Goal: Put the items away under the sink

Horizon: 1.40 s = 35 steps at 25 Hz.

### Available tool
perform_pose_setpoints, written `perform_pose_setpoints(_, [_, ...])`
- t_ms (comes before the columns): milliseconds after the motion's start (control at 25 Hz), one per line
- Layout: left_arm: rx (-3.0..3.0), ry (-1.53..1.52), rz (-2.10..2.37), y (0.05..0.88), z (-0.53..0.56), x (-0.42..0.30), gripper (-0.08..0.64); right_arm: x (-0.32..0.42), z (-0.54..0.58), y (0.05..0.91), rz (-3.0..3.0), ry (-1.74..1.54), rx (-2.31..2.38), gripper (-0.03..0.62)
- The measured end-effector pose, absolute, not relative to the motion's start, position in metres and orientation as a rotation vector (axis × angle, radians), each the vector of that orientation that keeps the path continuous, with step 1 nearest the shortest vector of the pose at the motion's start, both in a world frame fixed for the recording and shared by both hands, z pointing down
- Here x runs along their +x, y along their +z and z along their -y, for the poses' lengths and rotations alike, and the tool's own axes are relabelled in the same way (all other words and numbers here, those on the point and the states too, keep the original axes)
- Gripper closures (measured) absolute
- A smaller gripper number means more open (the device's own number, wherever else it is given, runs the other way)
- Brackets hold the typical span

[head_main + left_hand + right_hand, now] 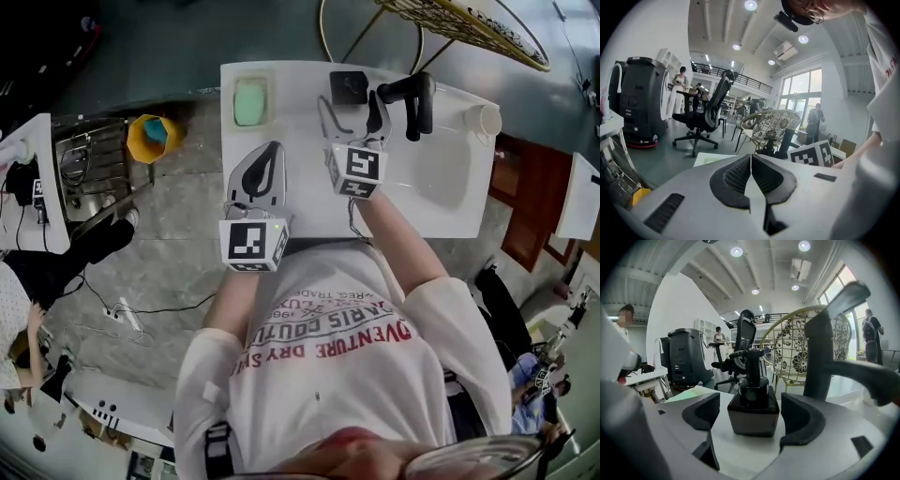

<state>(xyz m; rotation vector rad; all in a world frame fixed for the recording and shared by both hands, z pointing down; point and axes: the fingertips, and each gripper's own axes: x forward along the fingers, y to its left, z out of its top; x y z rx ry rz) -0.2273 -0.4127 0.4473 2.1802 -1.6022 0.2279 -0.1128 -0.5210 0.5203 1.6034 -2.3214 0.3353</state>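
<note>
Task item: a black pump soap dispenser [753, 404] with a square body, a narrow neck and a pump head.
Location: upright at the back of the white bench [300, 131], just left of the black faucet [412, 94]. It is not yet lifted.
Right gripper [352, 120]: jaws wide, one either side of the dispenser body, with a gap showing on both sides. No contact.
Left gripper [751, 161]: jaws closed together, nothing between them. It hangs over the bench's near left part.
Other items: a green sponge [250, 100] in a tray at back left, and a white cup [483, 119] at far right.
Handling judgement: rigid, glossy and probably slippery. Its weight depends on the fill, which cannot be seen. Likely top-heavy at the pump.
Hold point: the two flat side faces, mid-body, squarely. Avoid the neck and pump head.
Risk: an off-centre grip may twist or tip it.
</note>
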Motion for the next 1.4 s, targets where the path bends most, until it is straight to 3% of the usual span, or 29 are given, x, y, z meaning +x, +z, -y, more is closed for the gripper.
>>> perform_pose_setpoints(600, [2.091,0.266,1.626,0.480,0.427,-0.240,0.532,-0.115,0.557,0.552,2.219,0.343,1.652,0.207])
perform_pose_setpoints(1400, [2.188,0.279,1.516,0.461,0.393,-0.225,0.532,-0.120,0.520,0.520,2.334,0.406,1.497,0.218])
